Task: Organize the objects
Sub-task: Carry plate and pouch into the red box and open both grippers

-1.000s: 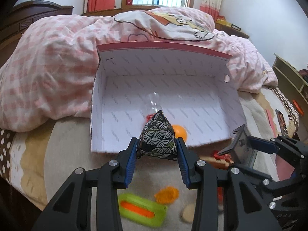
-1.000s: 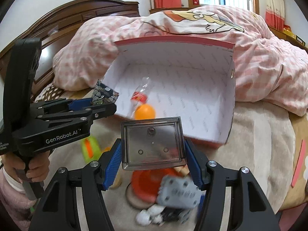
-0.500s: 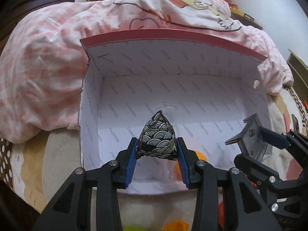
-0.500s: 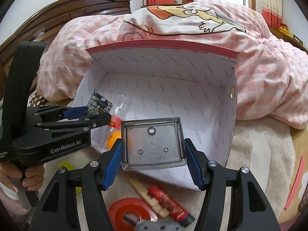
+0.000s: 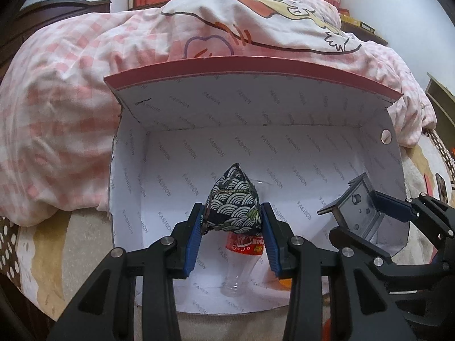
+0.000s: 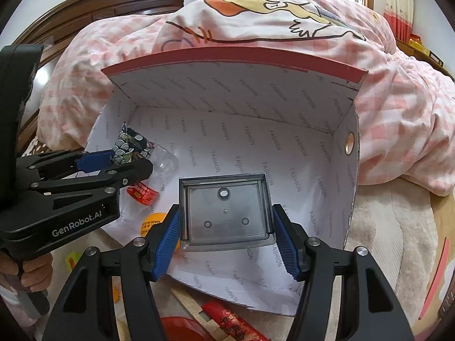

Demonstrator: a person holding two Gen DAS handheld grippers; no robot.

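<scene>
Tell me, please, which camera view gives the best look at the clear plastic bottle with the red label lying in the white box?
The left wrist view: the clear plastic bottle shows label, neck and mouth between the left gripper's fingers, though the patterned pouch covers its upper part. In the right wrist view, the left gripper hides much of the bottle.

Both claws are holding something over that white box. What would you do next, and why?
Probably open the left gripper and let the patterned pouch drop: it already hangs over the box, above the empty bottle.
</scene>
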